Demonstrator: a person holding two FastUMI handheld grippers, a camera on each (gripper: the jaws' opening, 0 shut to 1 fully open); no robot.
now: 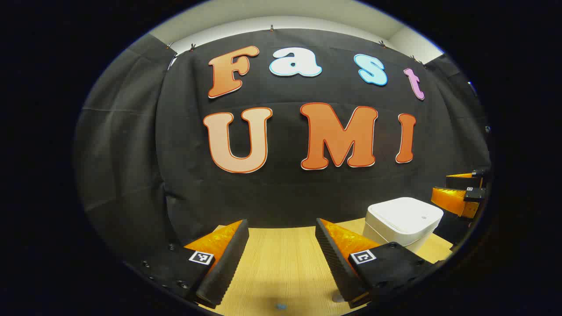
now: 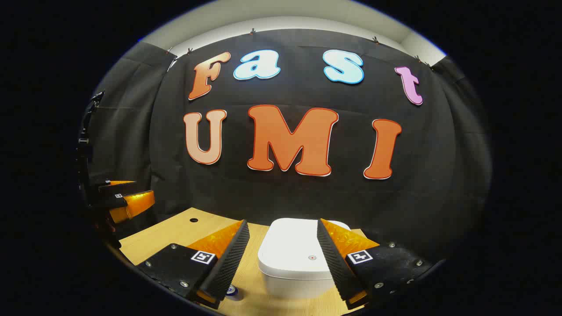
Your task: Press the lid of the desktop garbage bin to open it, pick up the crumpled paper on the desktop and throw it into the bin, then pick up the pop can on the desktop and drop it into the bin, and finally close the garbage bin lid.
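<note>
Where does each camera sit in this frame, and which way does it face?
Left gripper view: rides on the left gripper, facing the booth's back wall over the wooden table; its own two fingers stand apart at the bottom, the bin off to its right, the right gripper beyond.
Right gripper view: rides on the right gripper, pointed straight at the bin, lid closed; own fingers apart at the bottom, the left gripper at far left.
Shared: the bin, table, wall and each other's gripper.
</note>
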